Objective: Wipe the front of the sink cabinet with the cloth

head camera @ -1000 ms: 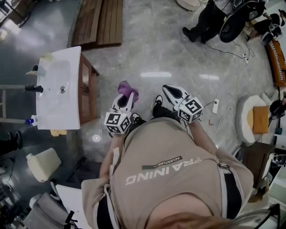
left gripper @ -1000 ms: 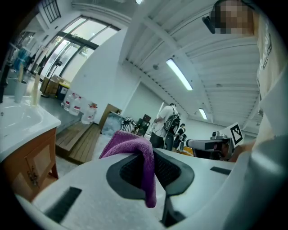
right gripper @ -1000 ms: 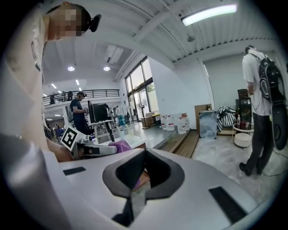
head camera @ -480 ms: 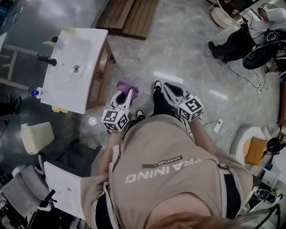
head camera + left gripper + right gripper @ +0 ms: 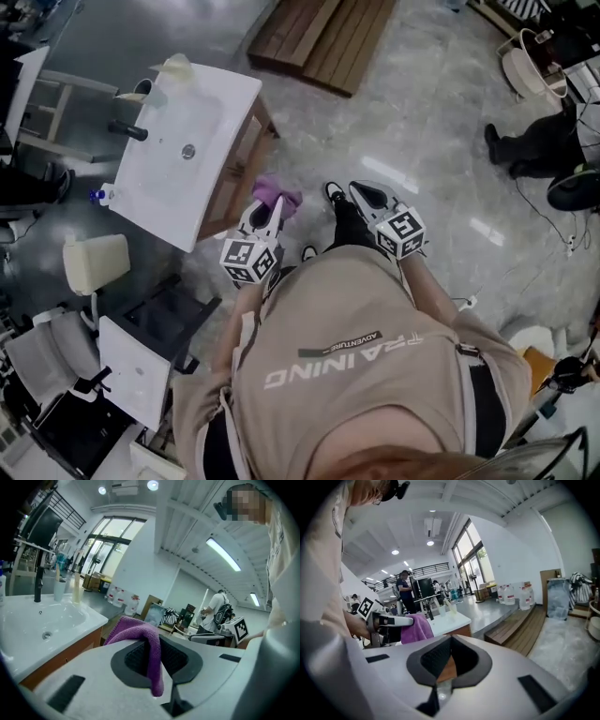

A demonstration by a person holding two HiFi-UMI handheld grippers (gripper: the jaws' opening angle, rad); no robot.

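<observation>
The sink cabinet stands at the upper left of the head view, with a white basin top [image 5: 187, 141] and a brown wooden front [image 5: 240, 178]. My left gripper [image 5: 272, 202] is shut on a purple cloth [image 5: 277, 195], which hangs just off the cabinet's front, a short gap away. In the left gripper view the cloth [image 5: 136, 629] drapes over the left gripper's [image 5: 153, 637] pads, and the basin [image 5: 42, 620] lies at the left. My right gripper [image 5: 362, 191] is to the right, shut and holding nothing. The right gripper view shows the right gripper [image 5: 450, 643], the cloth [image 5: 417, 628] and the sink [image 5: 452, 618] beyond.
A black faucet [image 5: 127, 130] and a cup [image 5: 173, 66] sit on the basin. Wooden planks [image 5: 323, 33] lie on the floor beyond. A cream seat [image 5: 94, 262] and a loose white basin [image 5: 136, 370] stand at the left. A seated person's legs [image 5: 530, 150] are at the right.
The sink cabinet has come closer to my left gripper and swung round in the head view. The cloth stays gripped. Both grippers keep their spacing.
</observation>
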